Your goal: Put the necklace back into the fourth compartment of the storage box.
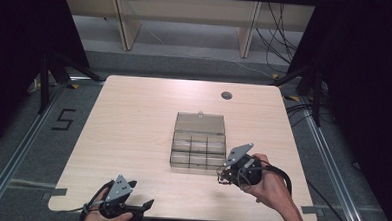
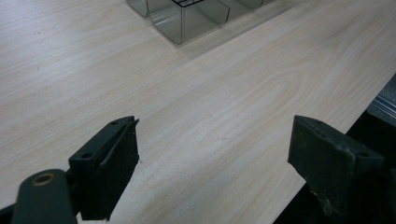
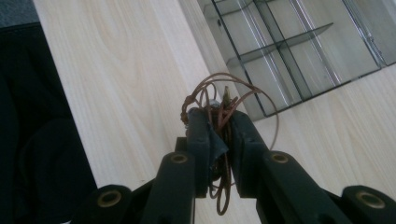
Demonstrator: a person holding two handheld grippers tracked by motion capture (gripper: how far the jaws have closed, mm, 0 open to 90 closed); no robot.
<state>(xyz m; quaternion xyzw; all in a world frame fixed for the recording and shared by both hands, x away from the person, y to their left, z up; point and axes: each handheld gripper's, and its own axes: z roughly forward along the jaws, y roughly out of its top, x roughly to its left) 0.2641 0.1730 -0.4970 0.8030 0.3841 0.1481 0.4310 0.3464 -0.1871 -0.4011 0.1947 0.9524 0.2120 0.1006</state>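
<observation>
A clear smoky plastic compartment box point(image 1: 198, 151) lies open at the table's middle, its lid point(image 1: 200, 123) folded back flat behind it. My right gripper point(image 1: 222, 178) hovers just off the box's near right corner, shut on a tangle of thin brown wire point(image 3: 225, 100) whose loops stick out past the fingertips. In the right gripper view the box's empty compartments point(image 3: 299, 51) lie beyond the wire. My left gripper point(image 1: 141, 203) rests at the table's near left edge, open with nothing between its fingers point(image 2: 112, 161); a corner of the box point(image 2: 180, 21) shows far ahead of it.
The light wooden table point(image 1: 133, 123) has a round cable hole point(image 1: 226, 95) at the back right. Its near edge point(image 2: 322, 154) runs right beside my left gripper. Dark stands and cables flank the table on the floor.
</observation>
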